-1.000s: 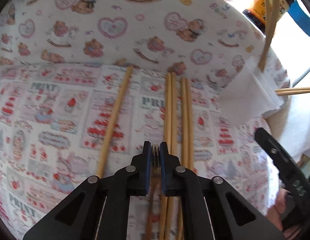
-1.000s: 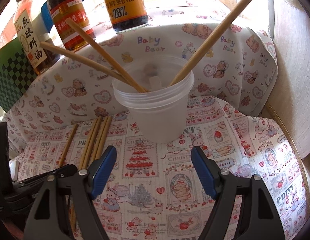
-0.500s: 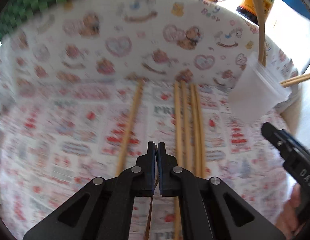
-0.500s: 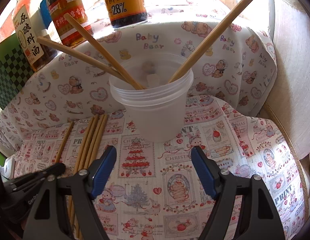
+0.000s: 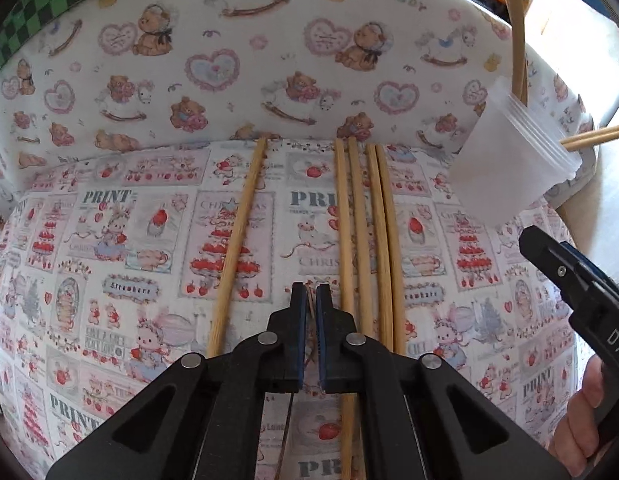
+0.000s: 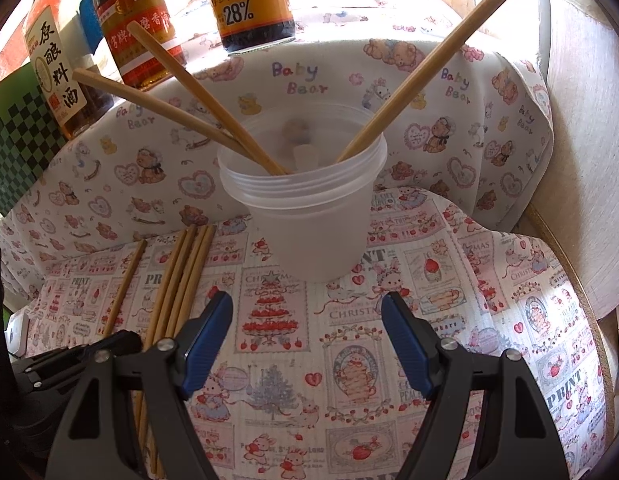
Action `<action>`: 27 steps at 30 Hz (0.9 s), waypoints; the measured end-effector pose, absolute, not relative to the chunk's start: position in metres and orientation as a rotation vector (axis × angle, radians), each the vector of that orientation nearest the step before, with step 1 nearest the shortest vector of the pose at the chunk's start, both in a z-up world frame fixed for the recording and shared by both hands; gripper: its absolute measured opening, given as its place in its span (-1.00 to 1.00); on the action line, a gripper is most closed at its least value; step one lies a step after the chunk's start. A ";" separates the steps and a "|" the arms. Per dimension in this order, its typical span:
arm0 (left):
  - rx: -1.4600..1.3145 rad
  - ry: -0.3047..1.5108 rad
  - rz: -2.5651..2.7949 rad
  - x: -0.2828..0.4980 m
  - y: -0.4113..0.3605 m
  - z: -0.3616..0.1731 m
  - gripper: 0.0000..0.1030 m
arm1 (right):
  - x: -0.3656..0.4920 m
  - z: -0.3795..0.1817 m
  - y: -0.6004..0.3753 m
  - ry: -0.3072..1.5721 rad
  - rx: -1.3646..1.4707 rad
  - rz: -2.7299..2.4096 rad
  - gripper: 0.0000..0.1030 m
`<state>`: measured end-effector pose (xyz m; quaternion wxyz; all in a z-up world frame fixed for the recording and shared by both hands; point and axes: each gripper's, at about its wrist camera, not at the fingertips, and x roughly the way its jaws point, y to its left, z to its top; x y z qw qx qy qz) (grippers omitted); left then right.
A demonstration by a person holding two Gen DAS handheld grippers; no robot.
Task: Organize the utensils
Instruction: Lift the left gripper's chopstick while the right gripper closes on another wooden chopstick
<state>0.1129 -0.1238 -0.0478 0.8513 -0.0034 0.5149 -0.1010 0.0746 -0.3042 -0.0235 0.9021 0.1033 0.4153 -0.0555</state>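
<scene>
- The left gripper (image 5: 308, 300) has its jaws nearly together, with only a thin slit between the blue pads; something thin and brownish shows in that slit, but whether it is a held chopstick I cannot tell. The right gripper (image 6: 307, 320) stands wide open and empty.
- Loose chopsticks lie on the cloth (image 5: 109, 240) ahead of the left jaws — a single stick (image 5: 239, 240) just off their left side, a bunch of four (image 5: 367, 240) just off their right.
- The cup (image 6: 309, 216) stands straight ahead of the right jaws, with three sticks (image 6: 205, 136) already leaning in it.
- To do this step well, I judge: take one stick only, near its thick end, lift it clear of its neighbours, then tip it into the cup.
- In the way — the leaning sticks fan across the cup mouth, so the gap between them is the way in. The light cup may tip if knocked.
- Bottles (image 6: 249, 0) stand beyond the cup, well past the jaws.
</scene>
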 end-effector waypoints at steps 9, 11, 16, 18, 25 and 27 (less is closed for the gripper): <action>-0.009 1.026 -0.215 0.119 -0.117 -0.022 -0.98 | 0.075 -0.026 -0.295 0.881 0.193 -0.048 0.32; -0.001 0.929 -0.196 0.106 -0.111 0.001 -0.99 | 0.074 -0.026 -0.293 0.882 0.210 -0.014 0.26; -0.010 0.752 -0.185 0.082 -0.089 0.044 -0.99 | 0.073 -0.027 -0.288 0.889 0.216 0.027 0.05; -0.036 0.741 -0.180 0.077 -0.080 0.049 -0.99 | 0.073 -0.028 -0.284 0.916 0.224 0.066 0.00; -0.105 0.632 -0.188 0.051 -0.063 0.068 -0.99 | 0.069 -0.040 -0.247 0.988 0.104 0.175 -0.24; -0.124 0.591 -0.175 0.044 -0.058 0.073 -0.99 | 0.067 -0.043 -0.237 0.992 0.066 0.186 -0.24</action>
